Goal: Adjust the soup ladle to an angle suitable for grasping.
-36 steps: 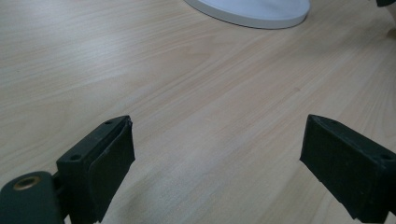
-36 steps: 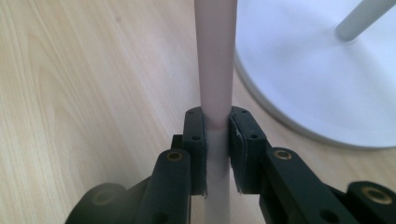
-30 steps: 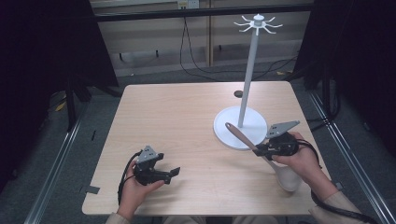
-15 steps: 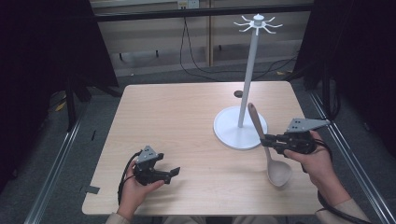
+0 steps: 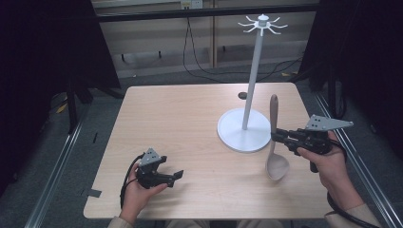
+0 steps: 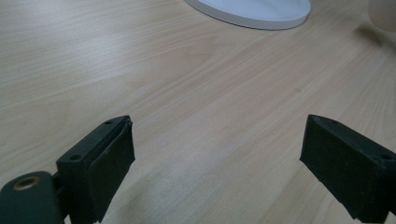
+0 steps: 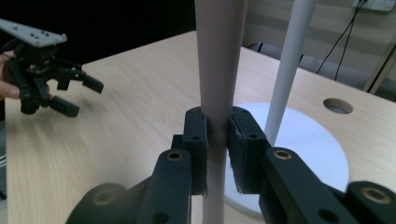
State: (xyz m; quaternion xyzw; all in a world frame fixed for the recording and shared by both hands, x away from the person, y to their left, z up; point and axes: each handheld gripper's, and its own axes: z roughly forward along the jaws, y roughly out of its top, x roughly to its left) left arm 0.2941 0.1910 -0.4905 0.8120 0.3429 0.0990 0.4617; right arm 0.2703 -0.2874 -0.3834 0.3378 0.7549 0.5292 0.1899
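While the left gripper rests low at the near left of the table, held in the person's left hand, its jaws stand wide apart with nothing but bare wood between them, as the left gripper view shows. Over at the near right, the right gripper is clamped narrow on the handle of a wooden spoon; in the right gripper view both pads press the handle from either side. Held nearly upright, the spoon has its bowl down, close over the tabletop, and its handle end up; whether the bowl touches the wood I cannot tell. Just beyond and left of the spoon stands a white rack with a round base, a tall pole and a ring of hooks at the top. Farther back, a small hole sits in the tabletop.
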